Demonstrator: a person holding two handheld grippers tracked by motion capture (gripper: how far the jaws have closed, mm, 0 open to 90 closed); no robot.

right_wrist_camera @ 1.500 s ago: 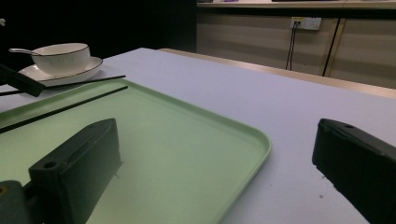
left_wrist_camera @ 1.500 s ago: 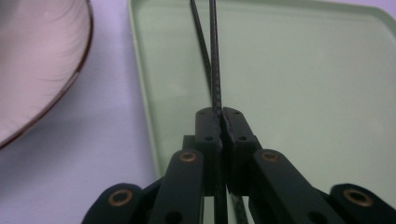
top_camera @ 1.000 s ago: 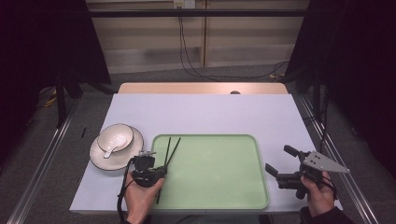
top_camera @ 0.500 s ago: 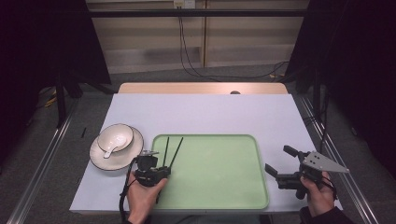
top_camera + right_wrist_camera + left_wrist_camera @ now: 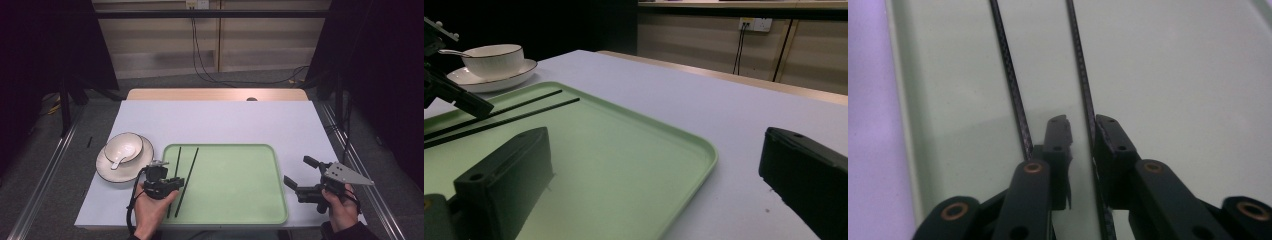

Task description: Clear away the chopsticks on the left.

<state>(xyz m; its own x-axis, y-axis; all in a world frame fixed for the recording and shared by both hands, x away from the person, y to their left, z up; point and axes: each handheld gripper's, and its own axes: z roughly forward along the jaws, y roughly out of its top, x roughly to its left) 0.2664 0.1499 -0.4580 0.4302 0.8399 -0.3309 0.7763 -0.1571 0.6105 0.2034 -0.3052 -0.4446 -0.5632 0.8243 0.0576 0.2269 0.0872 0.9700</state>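
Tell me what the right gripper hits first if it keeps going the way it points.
Probably the green tray: the right gripper aims left across it, toward the chopsticks and left gripper; height is unclear.

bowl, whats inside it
A white spoon lies in the bowl, its handle leaning over the near rim; the bowl sits on a saucer. The saucer's middle is covered by the bowl.

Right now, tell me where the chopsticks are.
In the high view, the chopsticks lie along the left side of the green tray, right of the bowl.
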